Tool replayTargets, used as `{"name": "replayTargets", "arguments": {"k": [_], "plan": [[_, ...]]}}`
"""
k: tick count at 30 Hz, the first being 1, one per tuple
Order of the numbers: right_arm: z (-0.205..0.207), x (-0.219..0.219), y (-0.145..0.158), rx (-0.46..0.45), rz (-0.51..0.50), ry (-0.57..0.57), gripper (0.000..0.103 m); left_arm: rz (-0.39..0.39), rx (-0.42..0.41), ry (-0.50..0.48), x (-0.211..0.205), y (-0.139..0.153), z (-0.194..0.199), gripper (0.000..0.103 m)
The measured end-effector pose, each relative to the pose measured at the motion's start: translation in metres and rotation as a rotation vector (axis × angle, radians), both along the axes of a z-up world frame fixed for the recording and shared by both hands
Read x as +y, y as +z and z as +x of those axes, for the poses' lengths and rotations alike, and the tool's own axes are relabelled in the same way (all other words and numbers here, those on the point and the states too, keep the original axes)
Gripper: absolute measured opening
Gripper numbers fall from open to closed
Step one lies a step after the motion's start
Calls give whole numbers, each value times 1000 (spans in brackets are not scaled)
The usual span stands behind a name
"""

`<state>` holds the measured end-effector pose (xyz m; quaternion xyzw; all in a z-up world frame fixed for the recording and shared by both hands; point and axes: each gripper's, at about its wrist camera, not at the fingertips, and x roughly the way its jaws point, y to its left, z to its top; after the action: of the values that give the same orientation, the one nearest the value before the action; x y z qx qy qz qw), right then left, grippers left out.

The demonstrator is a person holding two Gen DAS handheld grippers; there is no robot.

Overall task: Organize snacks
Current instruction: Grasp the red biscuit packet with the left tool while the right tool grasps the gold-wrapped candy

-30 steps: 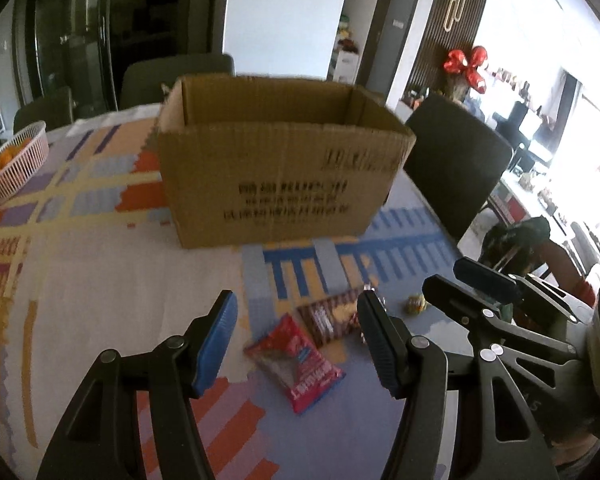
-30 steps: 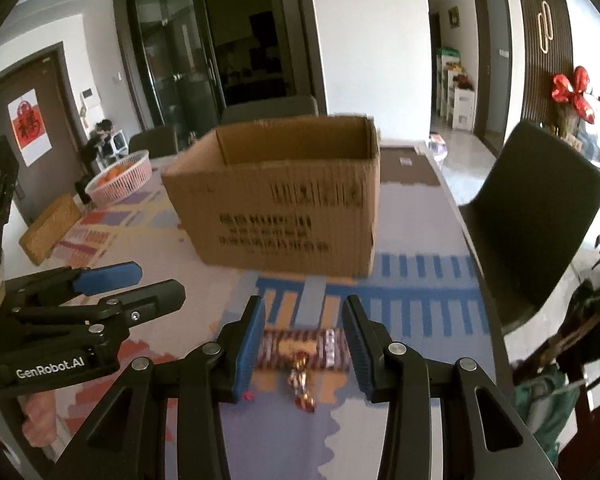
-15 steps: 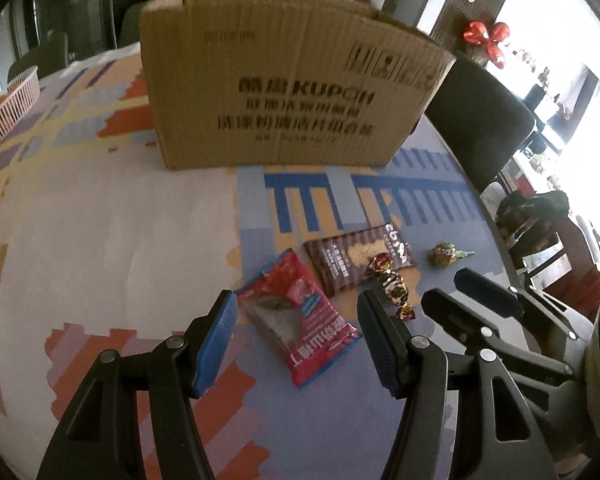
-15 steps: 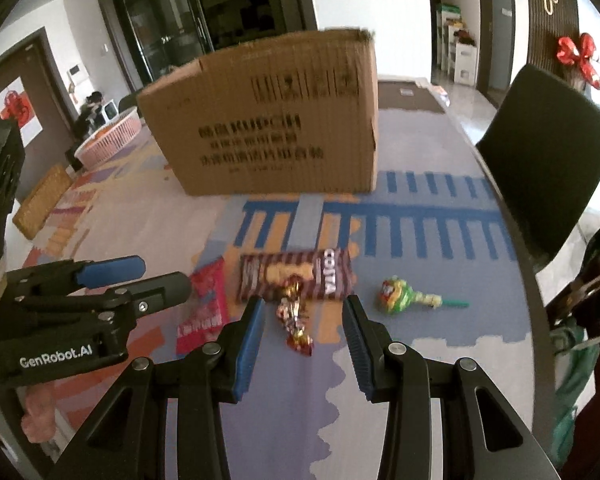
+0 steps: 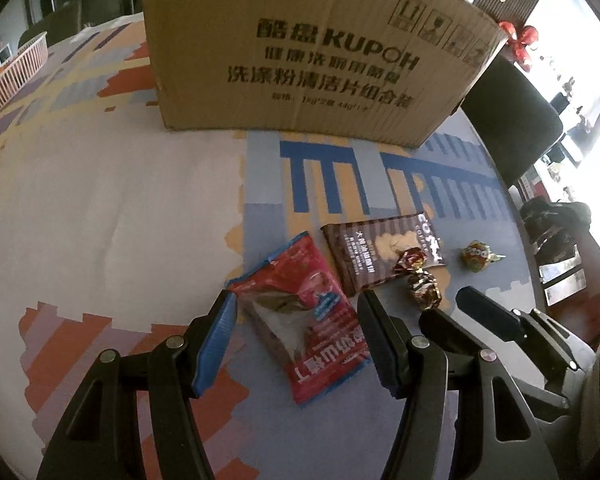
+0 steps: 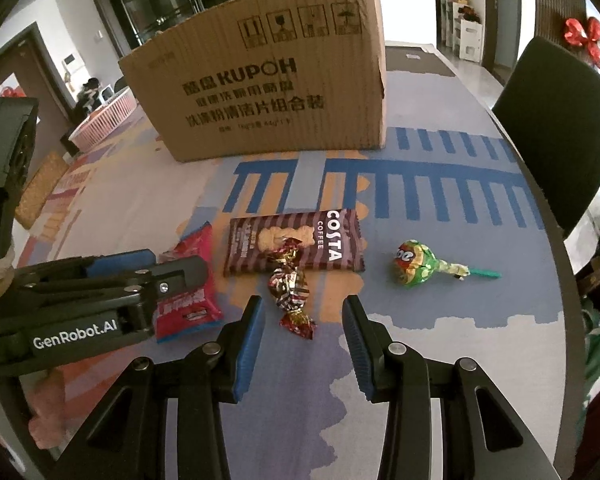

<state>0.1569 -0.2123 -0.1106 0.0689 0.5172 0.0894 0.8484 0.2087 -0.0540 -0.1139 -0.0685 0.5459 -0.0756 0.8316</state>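
Note:
A red snack packet lies on the patterned tablecloth, between the fingers of my open left gripper; it also shows in the right wrist view. A brown Costa biscuit packet lies beside it, with foil-wrapped candy at its near edge. My open right gripper straddles the candy's near end. A green-wrapped lollipop lies to the right. The open cardboard box stands behind the snacks.
A pink basket sits at the far left of the table. A dark chair stands at the table's right edge. The table edge curves close to the lollipop.
Both grippers have dropped lower and moved forward toward the snacks. The red packet now lies between the left fingers and the candy between the right fingers.

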Motion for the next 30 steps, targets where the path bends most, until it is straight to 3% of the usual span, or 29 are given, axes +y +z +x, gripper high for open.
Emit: {"name": "replayTargets", "arguments": {"k": [16,21,24,26,30], "plan": [[8,9,-10,8,-29,25,41,-6,6,-27,10,-3,-4,63],[9,6,-10,5,-29,19,34,33,-13,-51,1,-4,-6,63],[11,4,-10,6,-27,18,28,48,-25,-49,0,-4,-7,56],[11,4,-11,8,-19,19,21,49,-31,-44,1,-3,-7,44],[11,4,-10,12,-7,18,18,22,-33,-40,6,-3,-7,42]]}}
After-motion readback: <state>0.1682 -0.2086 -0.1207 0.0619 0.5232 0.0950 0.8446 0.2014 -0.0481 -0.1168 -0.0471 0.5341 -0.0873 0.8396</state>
